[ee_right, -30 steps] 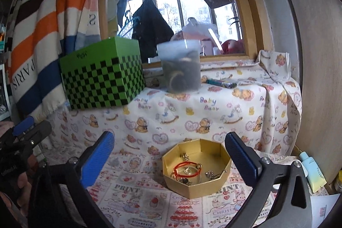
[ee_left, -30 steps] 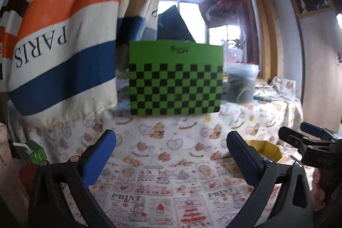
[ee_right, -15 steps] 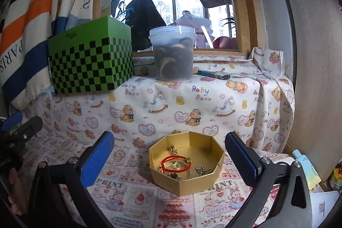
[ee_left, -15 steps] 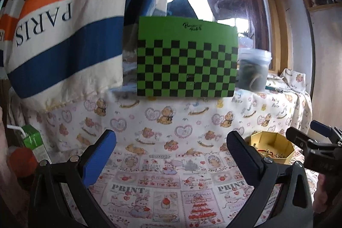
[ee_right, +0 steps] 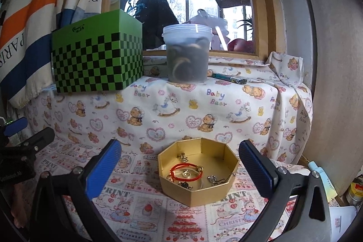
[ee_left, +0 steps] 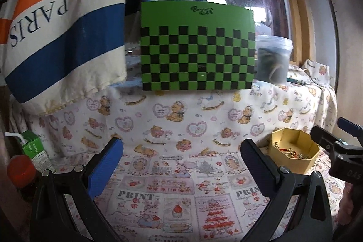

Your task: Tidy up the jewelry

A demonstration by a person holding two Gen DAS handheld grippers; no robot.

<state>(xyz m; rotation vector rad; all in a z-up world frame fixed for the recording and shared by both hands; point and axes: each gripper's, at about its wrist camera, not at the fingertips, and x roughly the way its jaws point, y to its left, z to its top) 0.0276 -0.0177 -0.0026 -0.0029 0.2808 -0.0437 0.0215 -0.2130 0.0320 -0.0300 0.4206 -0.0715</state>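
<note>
Both jaws stand apart and empty. The right gripper (ee_right: 179,165) has closed in since a second ago, now framing the gold box (ee_right: 197,176) of jewelry near the worktop's right edge; pickup looks imminent. The left gripper (ee_left: 181,162) hovers.

Item count:
- Hand-held gripper: 2, left (ee_left: 181,162) & right (ee_right: 179,162).
- Gold octagonal tray (ee_right: 211,194): 1.
- Red cord bracelet (ee_right: 185,171): 1; other small metal pcs in tray, qty unclear.
- Green checkered box (ee_right: 97,60): 1.
- Lidded plastic tub (ee_right: 187,53): 1.
- Pen (ee_right: 229,78): 1.
- Juice carton (ee_left: 36,151): 1, lower left.
</note>
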